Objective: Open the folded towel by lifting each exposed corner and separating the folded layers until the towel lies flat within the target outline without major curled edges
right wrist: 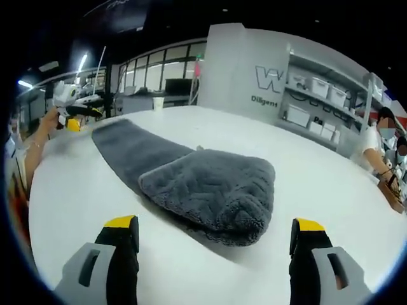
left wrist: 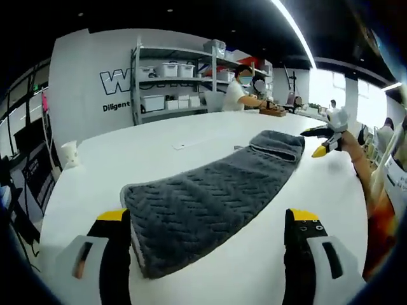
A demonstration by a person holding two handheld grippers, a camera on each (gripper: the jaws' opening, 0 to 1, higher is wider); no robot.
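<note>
Grey towel (left wrist: pixel 210 194) lies on the white worktop (left wrist: pixel 159 149), laid out as a long strip w/ one end still folded over on itself. In the left gripper view the flat end sits near the camera, its near edge between the two black, yellow-tipped fingers (left wrist: pixel 114 219) of the left gripper (left wrist: pixel 210 222), which stand wide apart and hold nothing; the left one overlaps the towel's edge in the picture, contact can't be judged. The folded end (left wrist: pixel 276 145) is at the far side, and the right gripper (left wrist: pixel 325 143) hovers just beside it, held by a person's hand and arm; its fingers look parted a little there. In the right gripper view the folded end (right wrist: pixel 213 190) is a thick doubled flap close in front, between that gripper's own fingers (right wrist: pixel 122 225), which are spread wide w/ nothing in them; right gripper (right wrist: pixel 215 225) clear of the cloth. The rest of the towel runs off toward the left gripper (right wrist: pixel 73 114) at the far end. Paper cup (left wrist: pixel 68 154) stands on the worktop near its edge, well apart from the towel. Bkgd: metal shelves (left wrist: pixel 175 76) w/ white bins, a seated person (left wrist: pixel 236 92) at the far side, wall lettering partly hidden.
</note>
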